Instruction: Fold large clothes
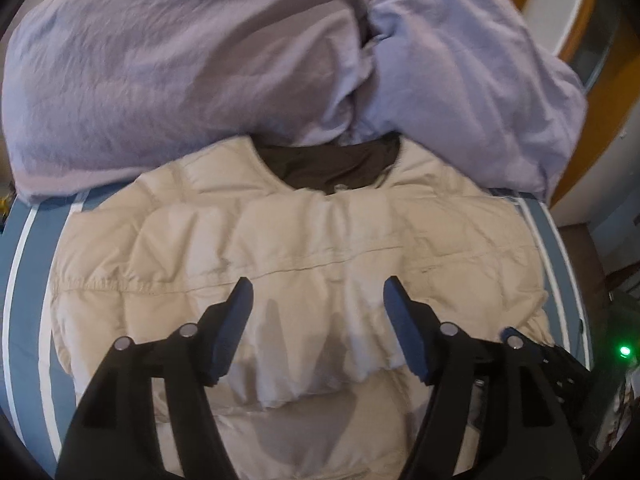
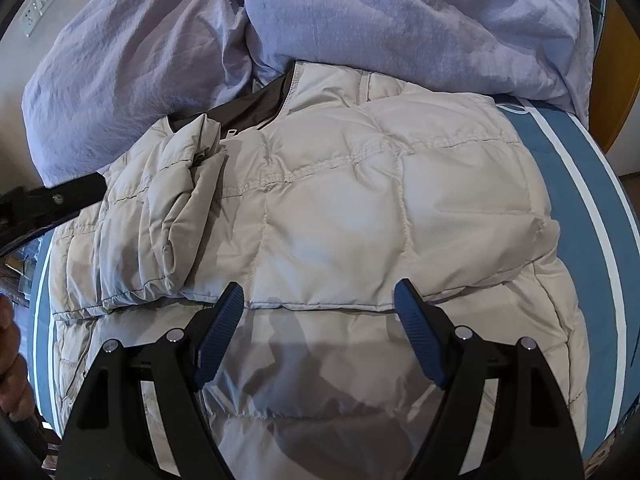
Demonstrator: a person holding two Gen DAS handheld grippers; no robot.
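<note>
A beige quilted puffer jacket (image 1: 304, 240) with a dark brown lining at the collar (image 1: 332, 160) lies flat on a bed. It also shows in the right wrist view (image 2: 360, 200), with one sleeve (image 2: 168, 216) folded over its left side and the other folded across the middle. My left gripper (image 1: 318, 286) is open and empty, hovering above the jacket's middle. My right gripper (image 2: 320, 292) is open and empty above a folded edge of the jacket. The left gripper's finger (image 2: 76, 192) shows at the left edge of the right wrist view.
A bunched lilac duvet (image 1: 240, 52) lies on the bed just beyond the jacket's collar; it also shows in the right wrist view (image 2: 400, 20). The sheet is blue with white stripes (image 2: 580, 160). A wooden frame (image 1: 580, 80) and floor are at the right.
</note>
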